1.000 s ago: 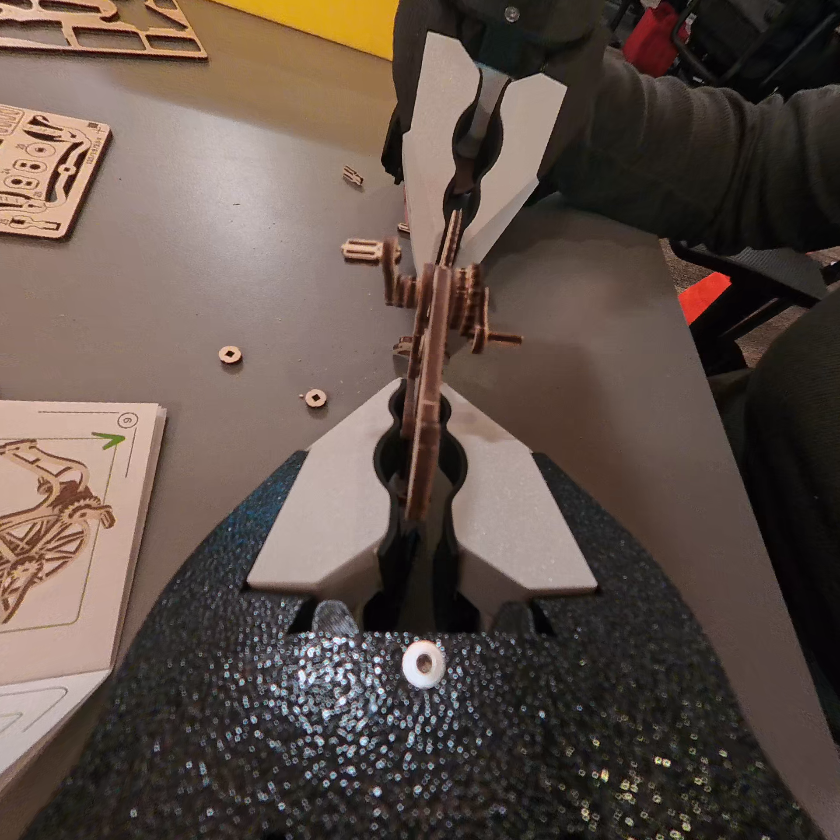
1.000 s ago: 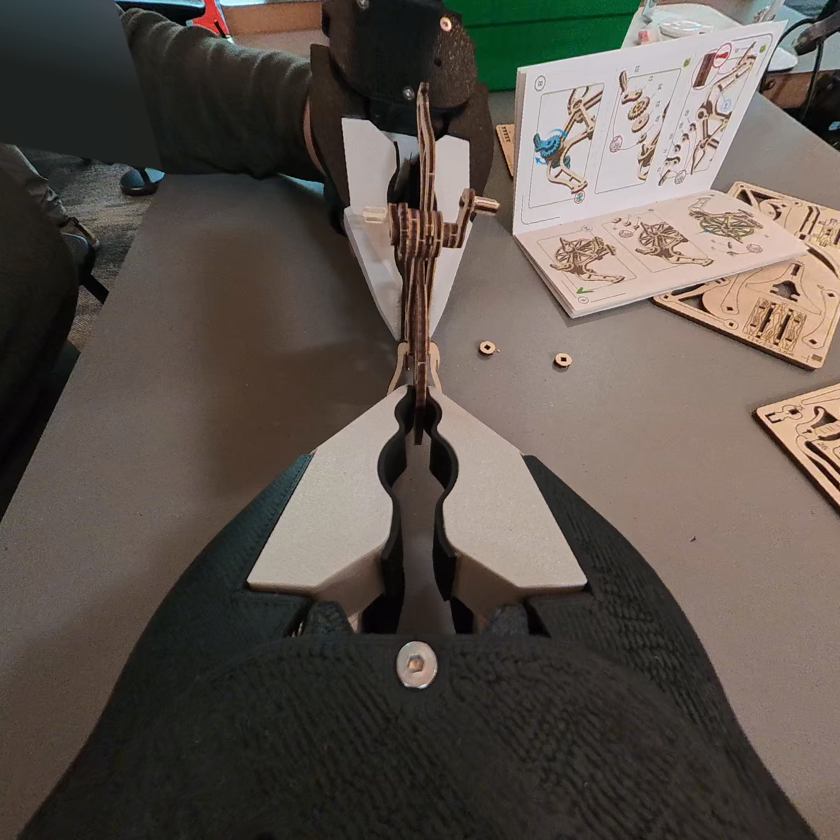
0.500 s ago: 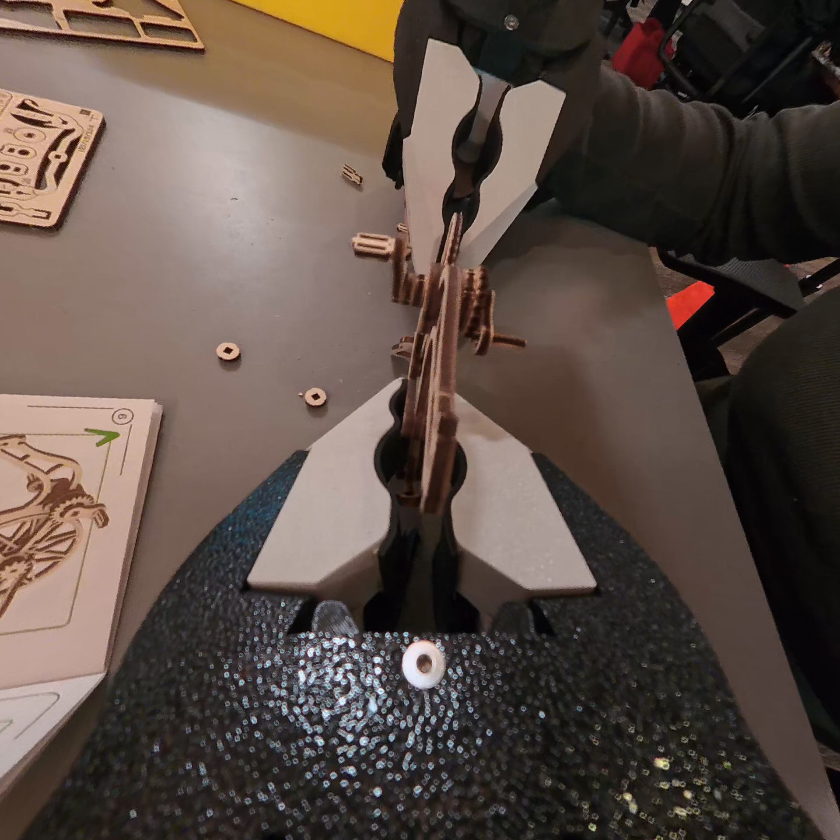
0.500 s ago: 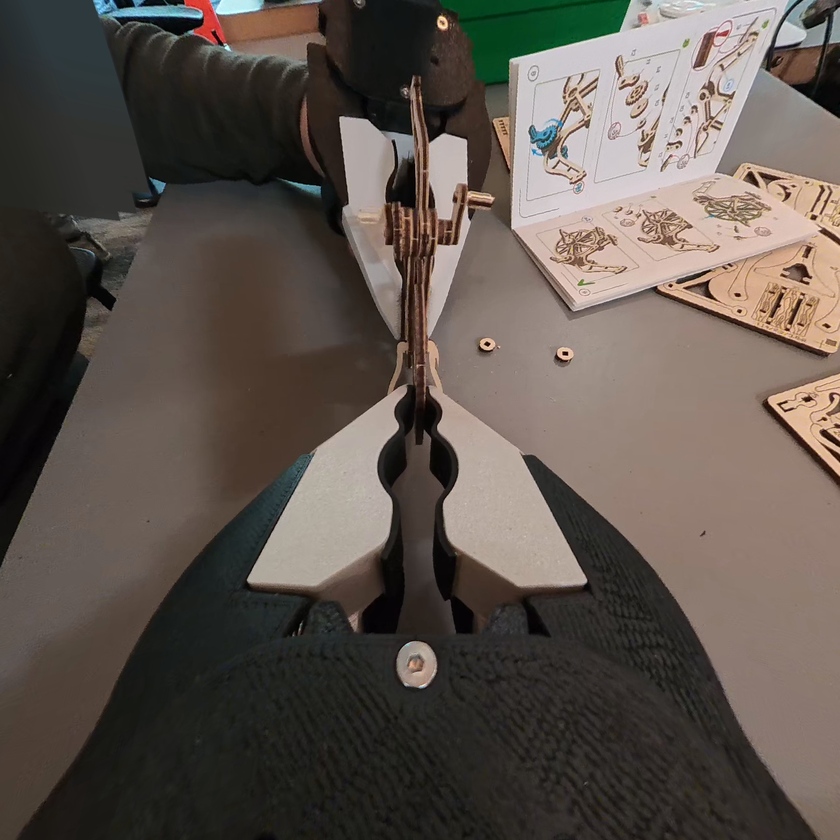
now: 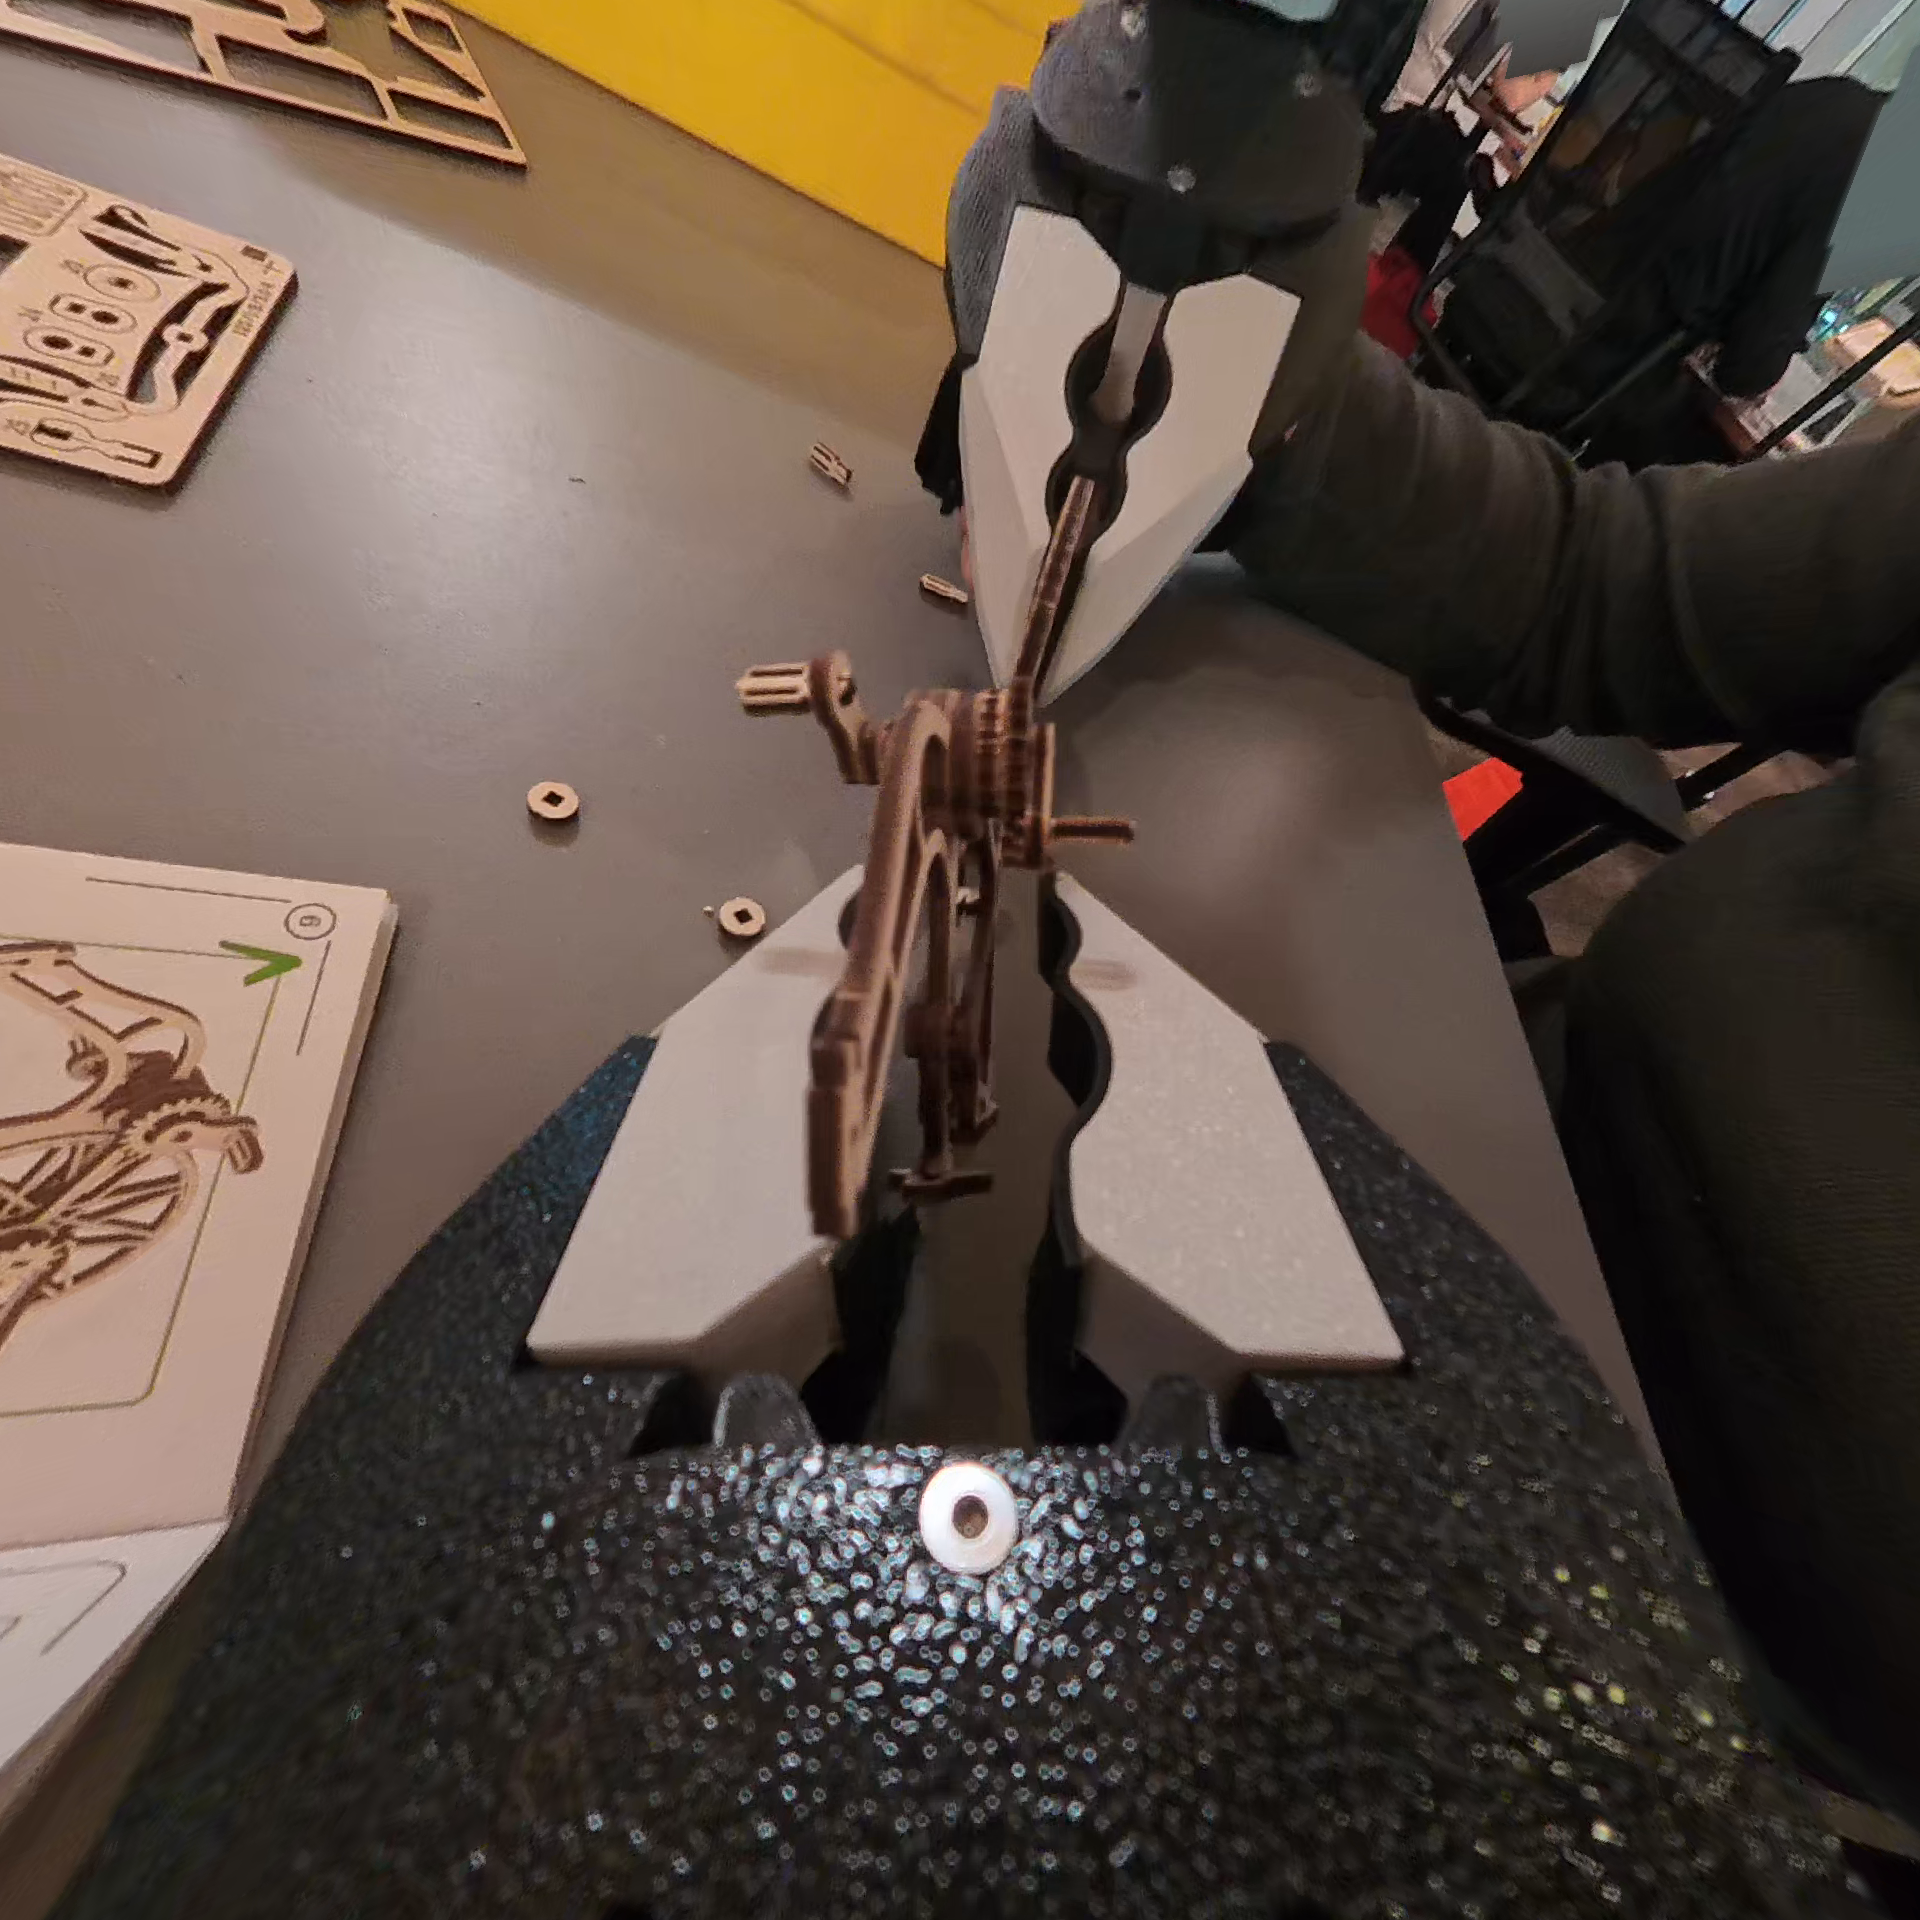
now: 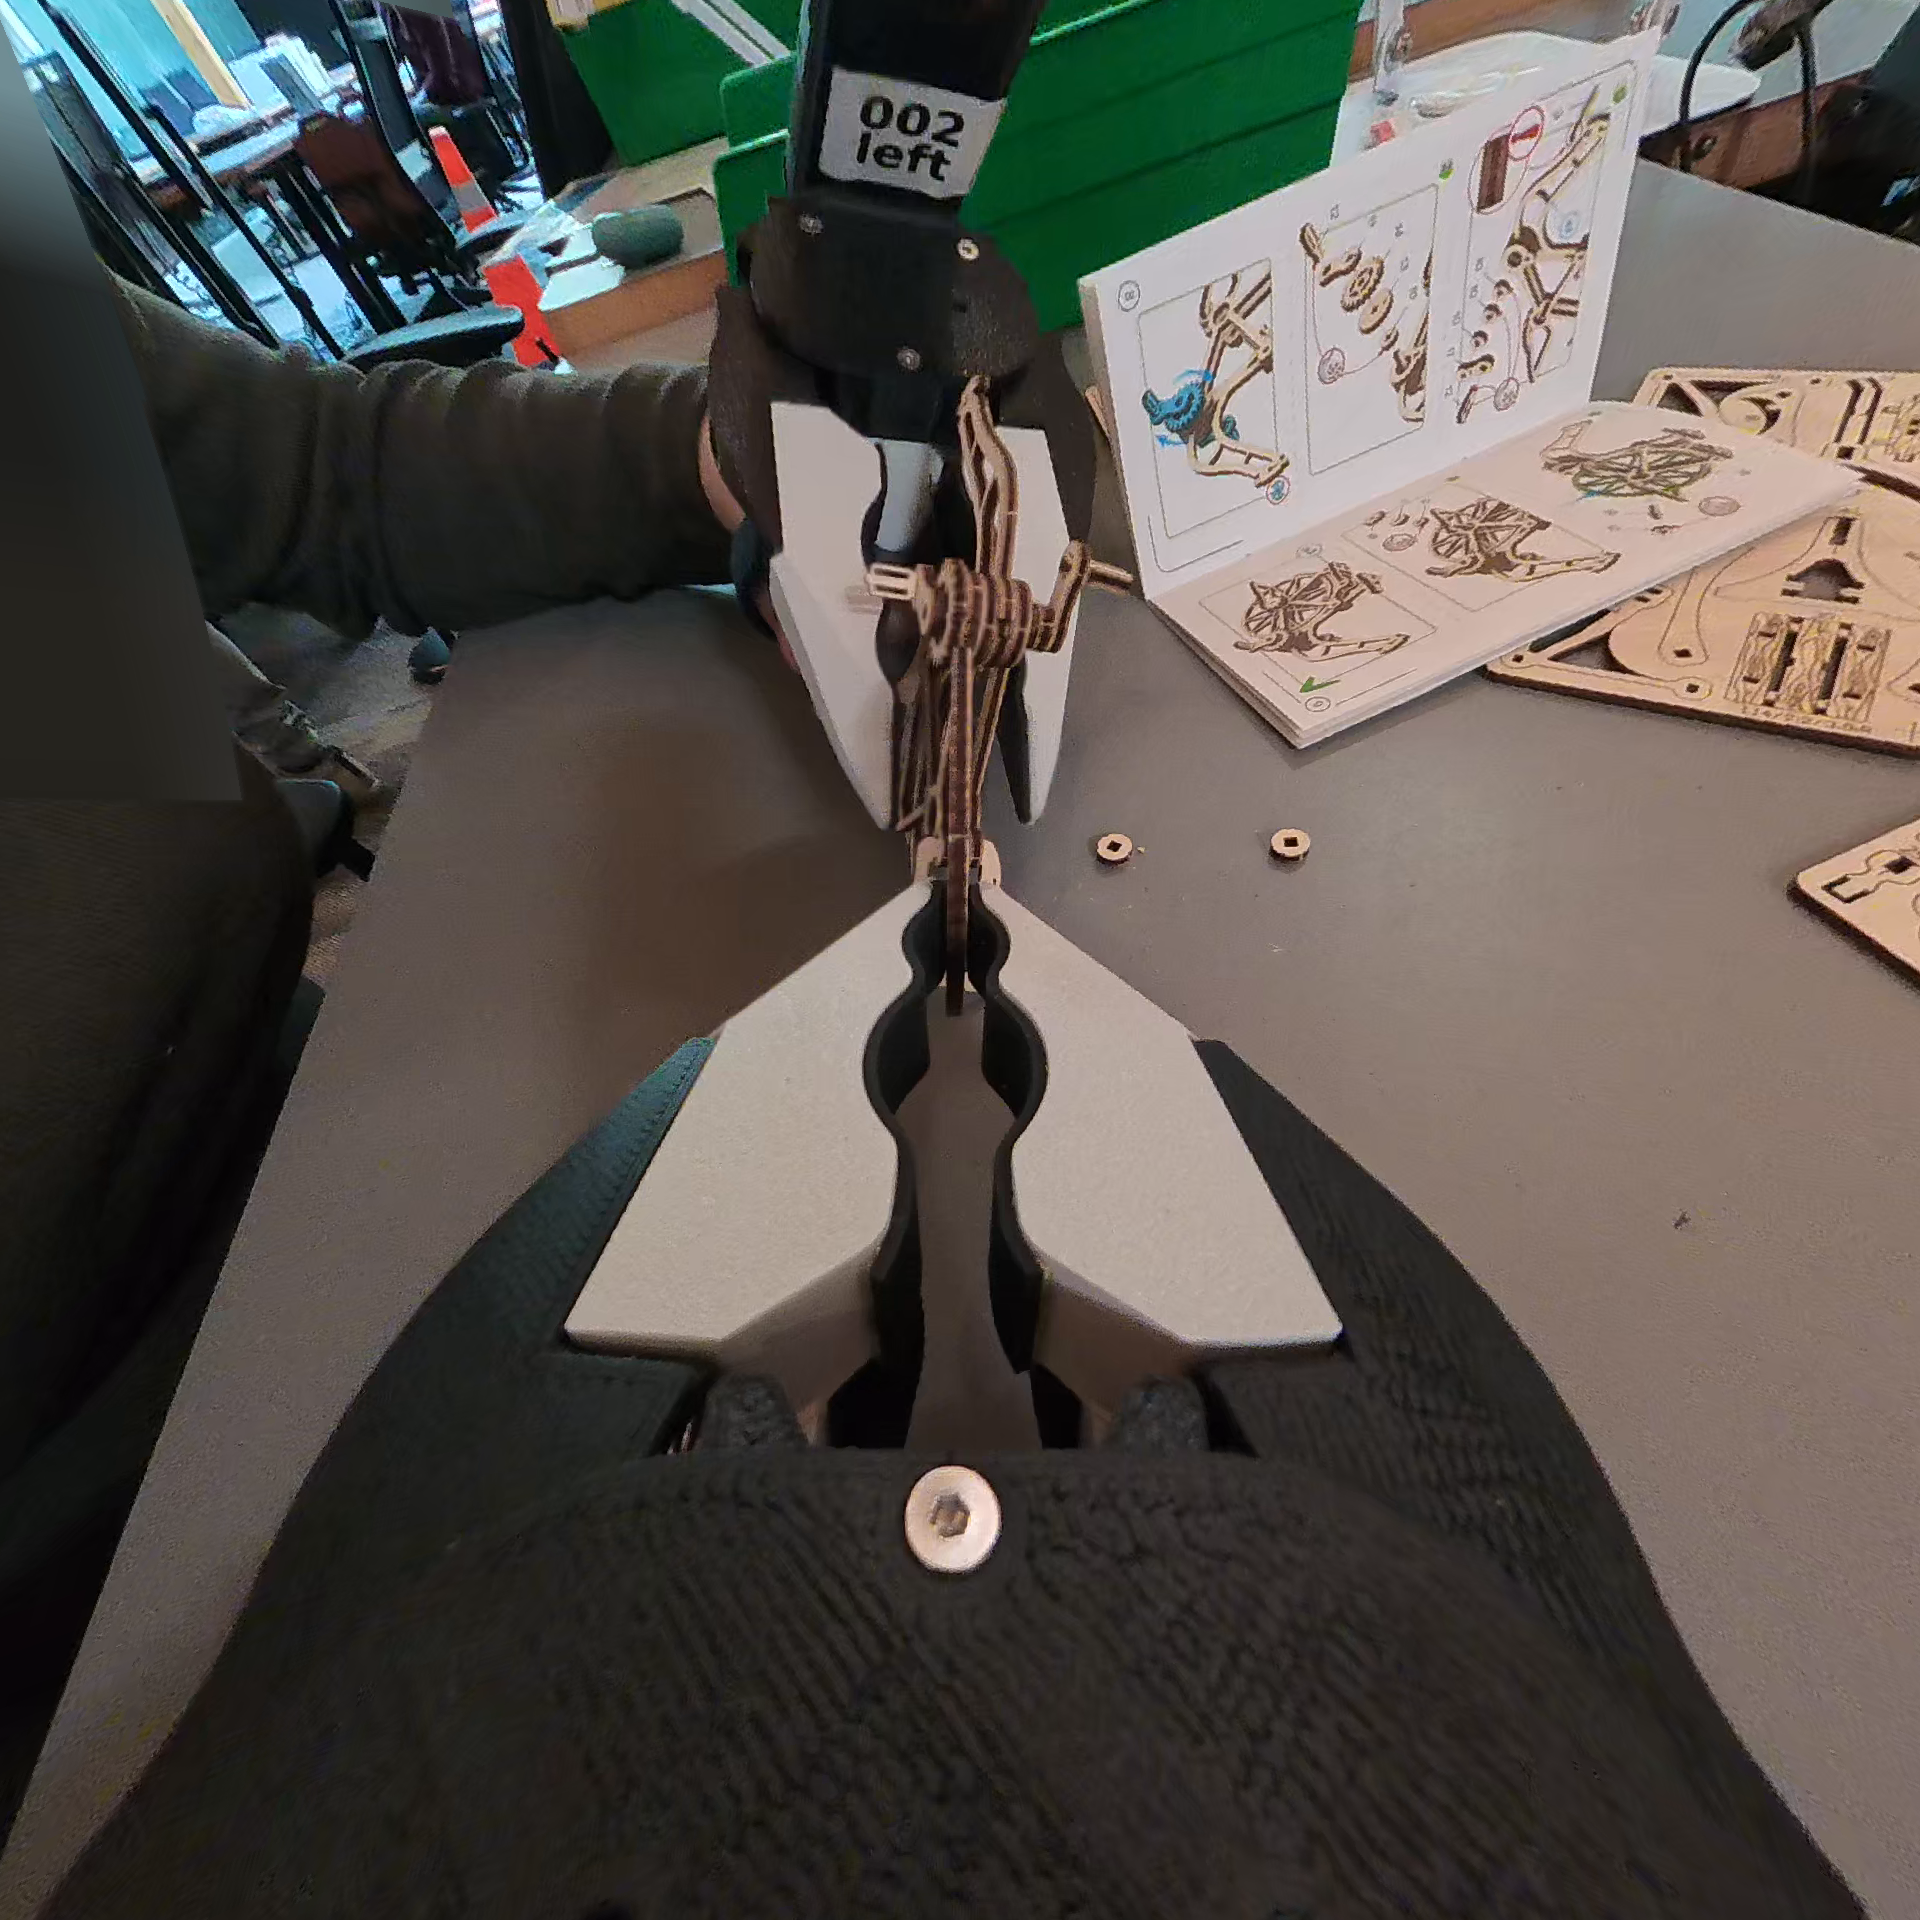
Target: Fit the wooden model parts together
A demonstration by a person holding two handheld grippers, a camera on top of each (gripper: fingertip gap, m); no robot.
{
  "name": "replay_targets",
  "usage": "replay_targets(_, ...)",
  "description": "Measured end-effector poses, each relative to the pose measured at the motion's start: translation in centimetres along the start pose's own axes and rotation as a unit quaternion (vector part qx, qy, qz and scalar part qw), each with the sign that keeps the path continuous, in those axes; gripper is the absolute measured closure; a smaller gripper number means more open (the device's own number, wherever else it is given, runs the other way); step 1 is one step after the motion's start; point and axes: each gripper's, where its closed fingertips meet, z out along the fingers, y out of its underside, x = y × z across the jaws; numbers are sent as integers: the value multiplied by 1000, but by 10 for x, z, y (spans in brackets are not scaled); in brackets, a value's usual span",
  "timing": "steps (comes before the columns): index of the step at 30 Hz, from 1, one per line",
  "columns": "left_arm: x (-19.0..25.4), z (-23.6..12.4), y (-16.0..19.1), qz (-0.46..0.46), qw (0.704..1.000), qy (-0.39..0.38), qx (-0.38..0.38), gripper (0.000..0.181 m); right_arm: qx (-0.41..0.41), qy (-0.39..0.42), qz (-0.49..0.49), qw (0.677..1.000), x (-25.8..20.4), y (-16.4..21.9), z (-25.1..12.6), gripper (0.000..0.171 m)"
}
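In the left wrist view, the left gripper [image 5: 961,935] has its fingers spread apart, with the wooden model [image 5: 935,914] standing loose in the gap between them. Past it, the right gripper [image 5: 1023,675] is clenched on the model's far end, holding it above the grey worktop [image 5: 468,582]. Farther left lie two small washers [image 5: 553,801], an instruction booklet [image 5: 156,1143] and a punched plywood sheet [image 5: 114,343].

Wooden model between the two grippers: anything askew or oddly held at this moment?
Yes. The left gripper stands open, so the wooden model leans across its gap, tilted toward one finger rather than clamped. Only the right gripper pinches it, by a thin edge at the fingertips. Loose washers lie on the table.
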Motion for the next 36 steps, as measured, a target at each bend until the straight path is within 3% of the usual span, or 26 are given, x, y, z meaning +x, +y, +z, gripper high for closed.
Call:
replay_targets(4,2,3,9,6,1000,1,-28,151,-6,-4,20,1000,1,2,-3,171)
replay_targets(6,3,3,10,10,999,4,-32,167,-9,-17,49,999,0,3,-3,171)
replay_targets(10,8,4,10,19,999,16,-33,172,-16,-37,83,996,-3,7,-4,171)
replay_targets(15,15,2,6,58,998,25,-17,174,-22,-49,51,997,-12,4,-8,171)
replay_targets(19,25,-3,-8,166,985,11,35,174,-12,-41,-23,999,-20,-6,-13,171)
replay_targets(22,24,-4,-16,330,939,-64,74,174,-12,9,-140,990,-21,-13,-16,171)
replay_targets(25,23,-8,-25,408,898,-124,105,175,-18,76,-267,960,-22,-22,-17,171)
replay_targets(29,25,-15,-33,478,851,-174,130,175,-43,163,-448,878,-26,-29,-17,171)
replay_targets(32,25,-18,-36,557,788,-234,120,174,-63,211,-558,800,-27,-30,-14,171)
replay_targets(34,26,-18,-36,593,753,-263,109,175,-74,231,-587,772,-23,-28,-14,171)
replay_targets(36,28,-19,-38,608,736,-275,110,175,-62,237,-596,765,-24,-30,-15,171)
